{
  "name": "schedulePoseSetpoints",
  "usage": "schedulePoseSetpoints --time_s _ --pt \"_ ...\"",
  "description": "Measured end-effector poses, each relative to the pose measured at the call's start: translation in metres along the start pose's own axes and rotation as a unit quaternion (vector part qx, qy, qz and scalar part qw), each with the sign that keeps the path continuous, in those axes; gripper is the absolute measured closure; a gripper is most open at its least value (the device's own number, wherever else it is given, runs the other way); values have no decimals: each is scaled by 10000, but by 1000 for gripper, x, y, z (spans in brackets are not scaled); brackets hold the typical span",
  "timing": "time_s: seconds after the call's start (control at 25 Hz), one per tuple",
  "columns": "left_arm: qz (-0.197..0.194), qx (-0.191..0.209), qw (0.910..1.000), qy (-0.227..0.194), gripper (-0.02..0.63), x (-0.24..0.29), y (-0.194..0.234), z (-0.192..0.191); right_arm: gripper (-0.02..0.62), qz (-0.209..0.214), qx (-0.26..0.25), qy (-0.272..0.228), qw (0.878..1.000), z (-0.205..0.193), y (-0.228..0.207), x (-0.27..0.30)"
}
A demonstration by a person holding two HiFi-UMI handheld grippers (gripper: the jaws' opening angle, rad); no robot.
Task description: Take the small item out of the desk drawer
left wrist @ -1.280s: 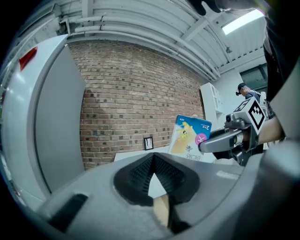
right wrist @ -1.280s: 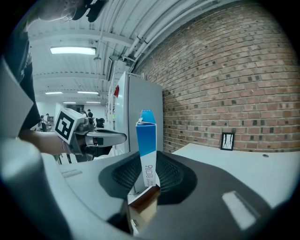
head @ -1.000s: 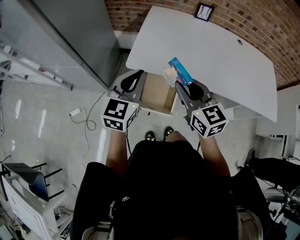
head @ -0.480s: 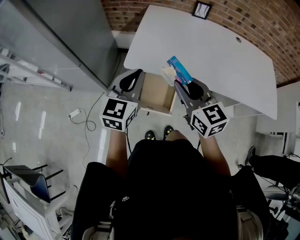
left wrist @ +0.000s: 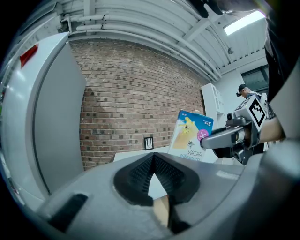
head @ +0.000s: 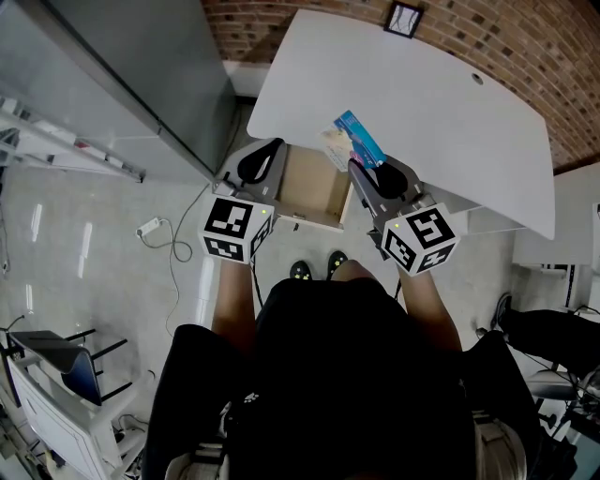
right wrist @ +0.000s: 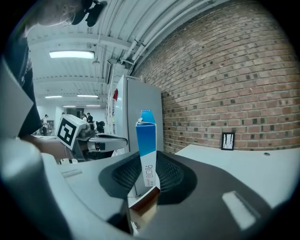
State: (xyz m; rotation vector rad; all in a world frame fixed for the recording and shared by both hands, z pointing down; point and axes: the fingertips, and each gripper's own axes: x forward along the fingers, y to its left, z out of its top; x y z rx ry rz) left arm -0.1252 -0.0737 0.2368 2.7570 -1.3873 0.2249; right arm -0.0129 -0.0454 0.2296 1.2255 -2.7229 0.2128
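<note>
Over the open drawer's right side, at the bench's near edge, your right tongs clamp the blue bandage box; your left tongs are together.

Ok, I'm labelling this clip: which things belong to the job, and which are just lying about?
Job: open drawer; small box, held upright in the right gripper; left gripper, shut, empty; white desk.
Lying about: black frame at the desk's far edge; cable on the floor; chair.
</note>
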Motion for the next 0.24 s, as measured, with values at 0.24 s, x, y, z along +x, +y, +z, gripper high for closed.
schedulePoseSetpoints --time_s 0.24 --pt "1 -9 10000 -13 608 0 1 1 491 7 -9 0 10000 2 1 1"
